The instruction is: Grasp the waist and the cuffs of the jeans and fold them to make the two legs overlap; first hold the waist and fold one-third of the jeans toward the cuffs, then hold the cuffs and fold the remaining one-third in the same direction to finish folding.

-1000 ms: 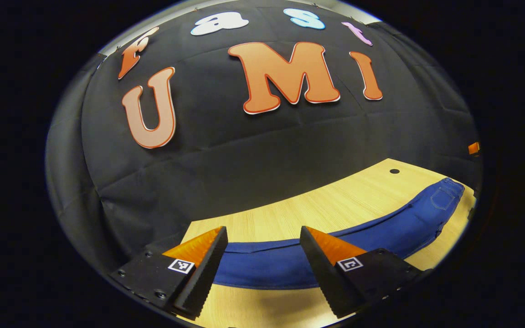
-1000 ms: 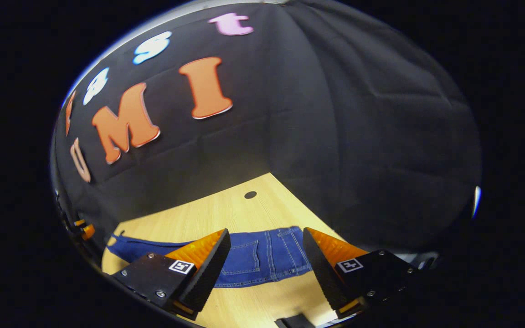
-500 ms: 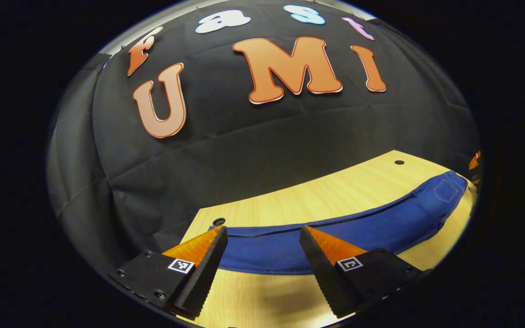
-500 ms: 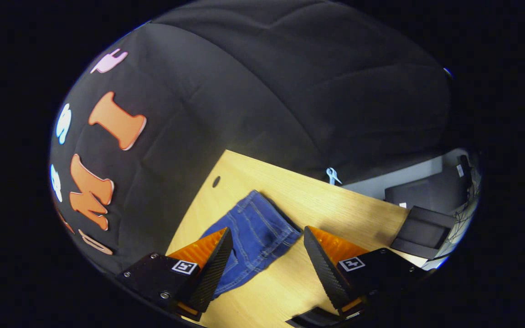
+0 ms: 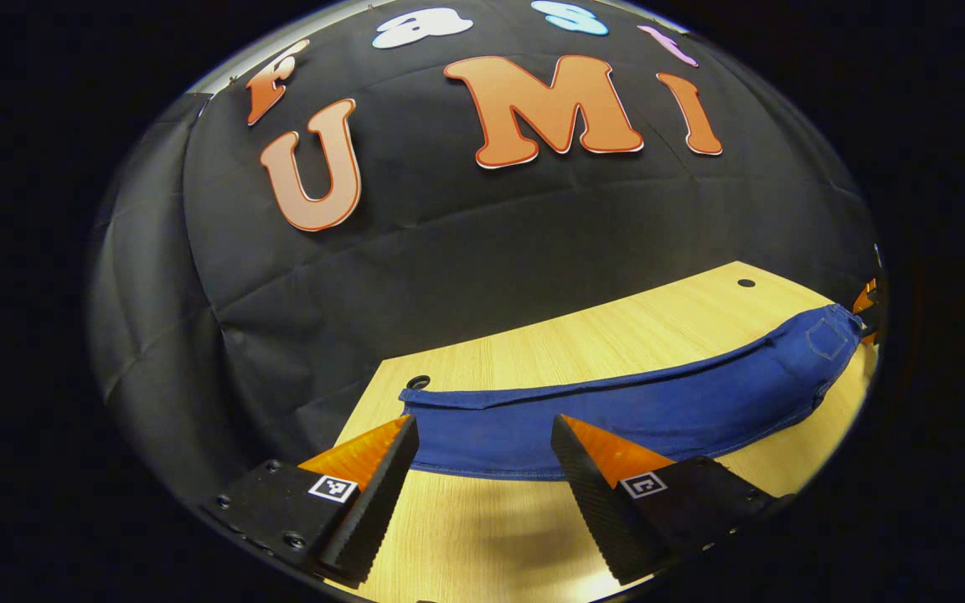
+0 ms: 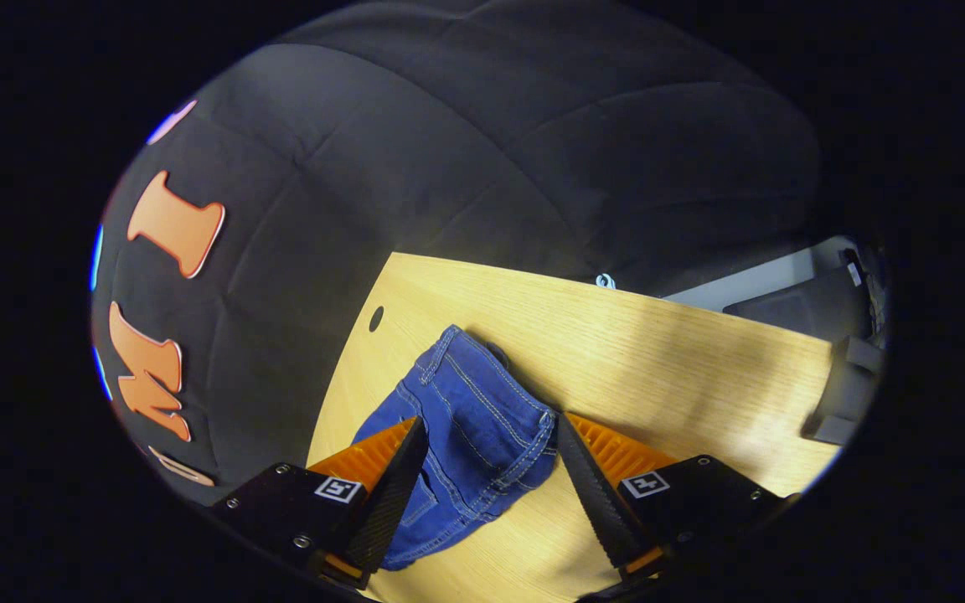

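On the pale wooden table (image 6: 658, 352) lie the blue denim jeans (image 5: 616, 410), legs overlapped — right gripper (image 6: 491, 456) has swung over the waist, left gripper (image 5: 482, 452) nearer the cuffs; both spread, empty.

1. The counter (image 5: 616, 335) is a light wood-grain board; its far edge meets the black cloth wall ahead of the left hand-held gripper (image 5: 482, 494).
2. A small dark hole (image 5: 418, 382) sits in the counter near its far corner, ahead and slightly left of that hand-held gripper; another hole (image 5: 746, 283) shows far off to its right.
3. The blue jeans (image 5: 616, 410) lie flat on the counter, stretched sideways just beyond the left hand-held gripper.
4. In the right gripper view, the jeans' waist end (image 6: 466, 419) rests on the counter (image 6: 658, 360) between the fingers of the right hand-held gripper (image 6: 491, 494).
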A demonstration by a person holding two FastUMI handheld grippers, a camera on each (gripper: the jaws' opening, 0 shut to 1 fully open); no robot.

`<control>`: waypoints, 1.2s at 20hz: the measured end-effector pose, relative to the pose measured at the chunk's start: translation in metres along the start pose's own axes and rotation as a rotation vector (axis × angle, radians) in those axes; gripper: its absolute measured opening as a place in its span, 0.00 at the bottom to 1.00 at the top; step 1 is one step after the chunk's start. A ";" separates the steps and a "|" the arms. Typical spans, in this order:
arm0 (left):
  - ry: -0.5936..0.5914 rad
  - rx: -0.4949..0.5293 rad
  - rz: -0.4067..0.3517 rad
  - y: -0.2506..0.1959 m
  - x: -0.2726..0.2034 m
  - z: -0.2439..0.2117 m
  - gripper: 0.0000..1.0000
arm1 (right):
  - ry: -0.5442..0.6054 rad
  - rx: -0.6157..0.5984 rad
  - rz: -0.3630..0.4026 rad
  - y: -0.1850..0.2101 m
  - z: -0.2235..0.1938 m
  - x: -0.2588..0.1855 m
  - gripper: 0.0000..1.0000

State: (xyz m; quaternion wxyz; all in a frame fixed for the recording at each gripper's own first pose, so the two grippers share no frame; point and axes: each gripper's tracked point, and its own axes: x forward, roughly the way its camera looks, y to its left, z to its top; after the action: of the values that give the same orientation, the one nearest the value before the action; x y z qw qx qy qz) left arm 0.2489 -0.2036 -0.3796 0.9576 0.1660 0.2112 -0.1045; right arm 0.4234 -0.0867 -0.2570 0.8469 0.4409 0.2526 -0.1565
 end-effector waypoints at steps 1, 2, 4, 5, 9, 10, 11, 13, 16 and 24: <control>0.001 0.002 0.005 0.002 0.002 0.000 0.98 | -0.004 0.007 -0.042 -0.004 0.000 0.006 0.96; 0.008 0.000 0.007 0.004 0.003 0.000 0.98 | 0.014 0.004 -0.063 -0.005 -0.004 0.010 0.82; 0.019 -0.022 0.011 0.007 0.007 -0.004 0.98 | 0.033 0.027 -0.089 -0.004 -0.008 0.020 0.56; 0.022 -0.037 0.009 0.010 0.008 -0.007 1.00 | 0.039 0.045 -0.089 -0.006 -0.010 0.024 0.47; 0.036 -0.057 0.012 0.017 0.012 -0.012 0.98 | -0.013 0.209 -0.094 0.013 -0.001 0.039 0.04; 0.041 -0.057 0.017 0.022 0.013 -0.012 0.98 | -0.049 0.146 -0.109 0.016 0.007 0.031 0.04; 0.041 -0.054 0.021 0.028 0.012 -0.012 0.98 | -0.080 0.076 -0.124 0.022 0.012 0.026 0.04; 0.037 -0.061 0.018 0.041 0.010 -0.012 0.98 | -0.121 -0.022 -0.110 0.052 0.019 0.016 0.04; 0.029 -0.094 0.003 0.056 0.008 -0.012 0.98 | -0.159 -0.136 -0.058 0.116 0.021 -0.005 0.04; 0.020 -0.152 -0.001 0.117 0.008 -0.019 0.98 | -0.187 -0.352 0.103 0.253 -0.034 -0.046 0.03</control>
State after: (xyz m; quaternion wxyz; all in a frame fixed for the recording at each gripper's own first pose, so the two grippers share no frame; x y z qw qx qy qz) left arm 0.2805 -0.0899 -0.3676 0.9652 0.0940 0.2283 -0.0868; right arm 0.4989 0.0852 -0.0788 0.9375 0.2820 0.1737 -0.1067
